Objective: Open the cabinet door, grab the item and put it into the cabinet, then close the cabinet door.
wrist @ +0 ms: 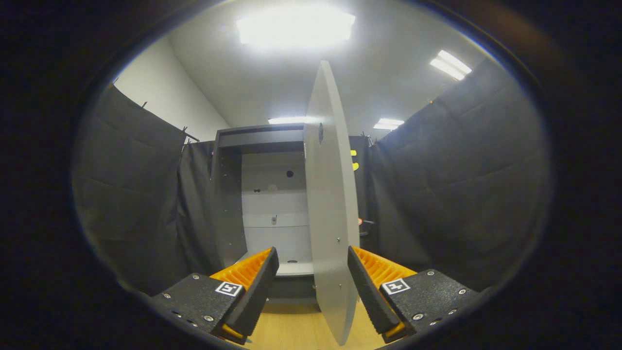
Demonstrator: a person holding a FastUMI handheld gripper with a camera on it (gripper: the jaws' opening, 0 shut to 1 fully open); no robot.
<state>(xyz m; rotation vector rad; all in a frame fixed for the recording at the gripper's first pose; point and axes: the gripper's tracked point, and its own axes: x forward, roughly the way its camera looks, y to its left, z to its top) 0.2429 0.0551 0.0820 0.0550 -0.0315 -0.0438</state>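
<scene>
A dark grey cabinet stands ahead against the booth wall, its inside pale with shelves. Its light grey door is swung wide open and stands edge-on toward me. My gripper is open, and the door's free edge passes between the two fingers. The door lies close against the right finger, while a clear gap separates it from the left finger. A small pale thing rests on the cabinet's bottom shelf; I cannot tell what it is.
Black cloth walls close in on both sides of the cabinet. A light wooden floor runs below the fingers. A small orange thing shows beyond the door on the right.
</scene>
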